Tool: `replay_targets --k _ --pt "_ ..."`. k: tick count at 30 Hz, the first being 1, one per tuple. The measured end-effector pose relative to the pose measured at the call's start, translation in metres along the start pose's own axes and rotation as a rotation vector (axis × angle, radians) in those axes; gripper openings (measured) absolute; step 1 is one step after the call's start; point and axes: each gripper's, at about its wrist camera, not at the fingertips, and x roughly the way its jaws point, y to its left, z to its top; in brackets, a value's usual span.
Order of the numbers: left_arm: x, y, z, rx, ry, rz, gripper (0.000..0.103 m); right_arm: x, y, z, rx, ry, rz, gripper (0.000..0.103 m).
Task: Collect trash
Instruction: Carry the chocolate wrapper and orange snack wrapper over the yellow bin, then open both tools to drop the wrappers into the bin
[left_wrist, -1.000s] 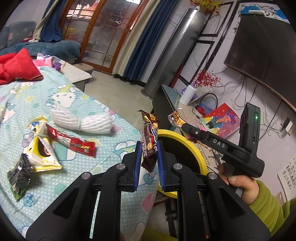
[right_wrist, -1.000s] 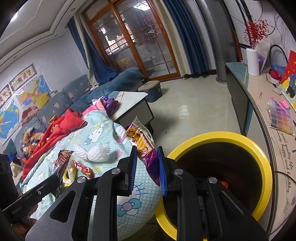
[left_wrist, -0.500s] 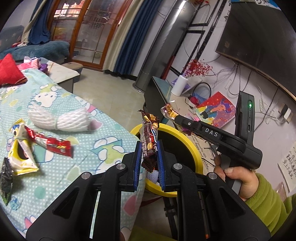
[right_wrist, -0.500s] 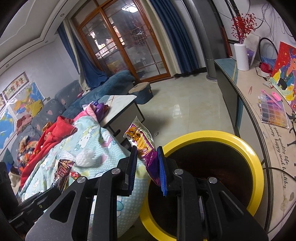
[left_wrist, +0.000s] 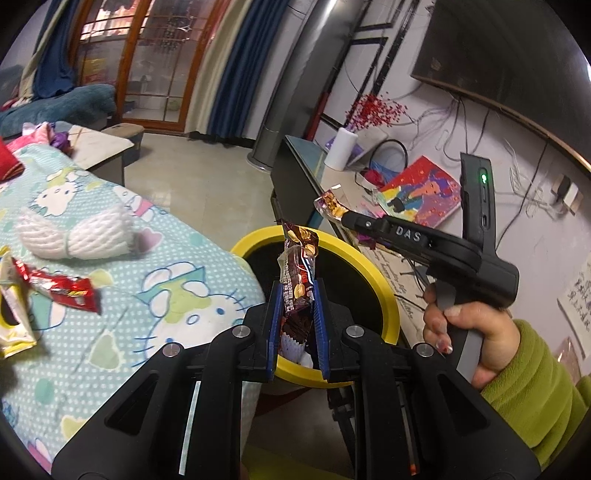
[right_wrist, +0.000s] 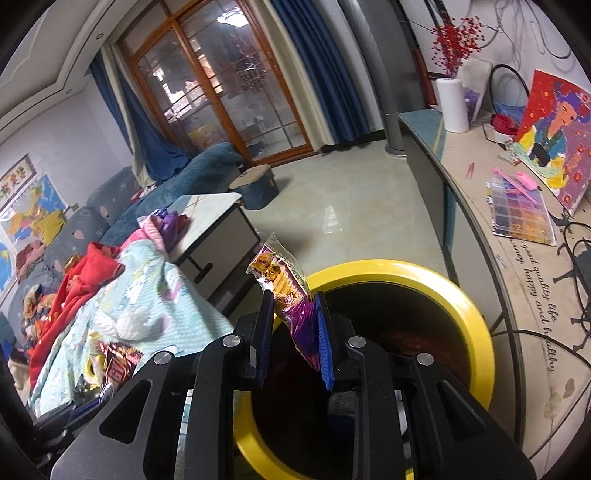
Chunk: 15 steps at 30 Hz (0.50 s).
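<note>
Glossy crinkled foil wrapper (left_wrist: 297, 273), smooth yellow plastic bin rim (left_wrist: 384, 291) — soft matt printed cloth blanket (left_wrist: 147, 295)
</note>
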Motion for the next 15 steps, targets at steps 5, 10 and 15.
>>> replay_targets --k 5,10,15 --pt "0.015 -0.011 -0.002 0.040 0.033 -0.008 0.011 0.001 -0.019 0.000 0.030 0.005 -0.029 0.021" --pt "0.033 -0.019 -0.007 0.051 0.067 -0.008 0.011 0.004 -0.036 0.000 0.058 0.012 -0.053 0.021" --pt "0.046 -0.026 -0.011 0.073 0.086 -0.011 0.011 0.009 -0.049 -0.003 0.081 0.033 -0.067 0.022"
